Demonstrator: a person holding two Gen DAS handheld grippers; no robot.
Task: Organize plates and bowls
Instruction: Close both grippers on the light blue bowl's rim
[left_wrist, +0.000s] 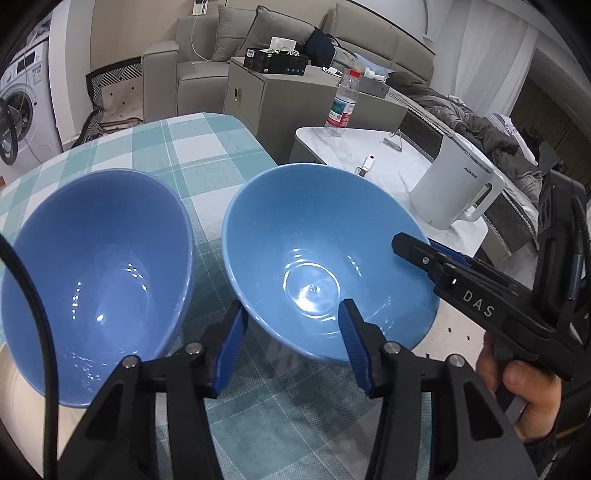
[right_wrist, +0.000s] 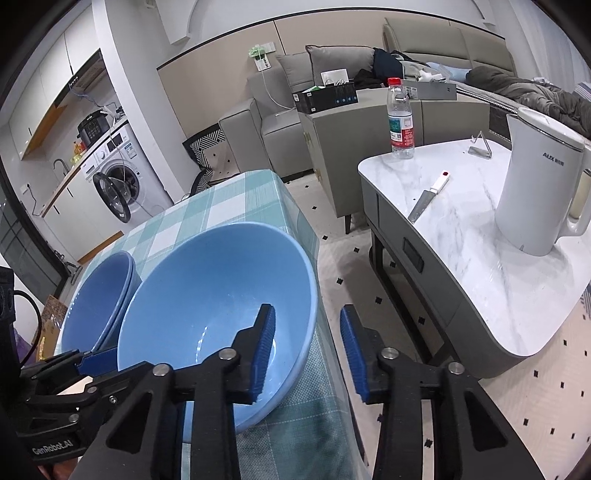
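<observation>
Left wrist view shows my left claw (left_wrist: 291, 325) spread wide, straddling the near rim of the lighter blue bowl (left_wrist: 317, 258): one blue pad (left_wrist: 352, 343) sits inside the bowl, the other (left_wrist: 231, 347) outside its wall. I cannot tell whether either pad touches the rim. Just left of this claw stands the darker blue bowl (left_wrist: 99, 266); from the right wrist view it looks like two bowls nested (right_wrist: 98, 299). Both stand on the surface with a teal checked cloth (left_wrist: 192, 147).

My right claw (right_wrist: 308, 347) is also spread, straddling the lighter bowl's (right_wrist: 221, 295) right rim, with one pad (right_wrist: 264, 350) inside the bowl and the other (right_wrist: 354, 354) hanging outside, past the surface's edge (right_wrist: 306, 406). In the left wrist view that claw (left_wrist: 417, 251) reaches in over the far right rim.

Right of my claws stands a marble-topped table (right_wrist: 461, 236) carrying a white kettle (right_wrist: 535, 184), a knife (right_wrist: 424, 203) and a water bottle (right_wrist: 400, 118). Beyond are a grey sofa (right_wrist: 280, 110) and, to the left, a washing machine (right_wrist: 122, 177).
</observation>
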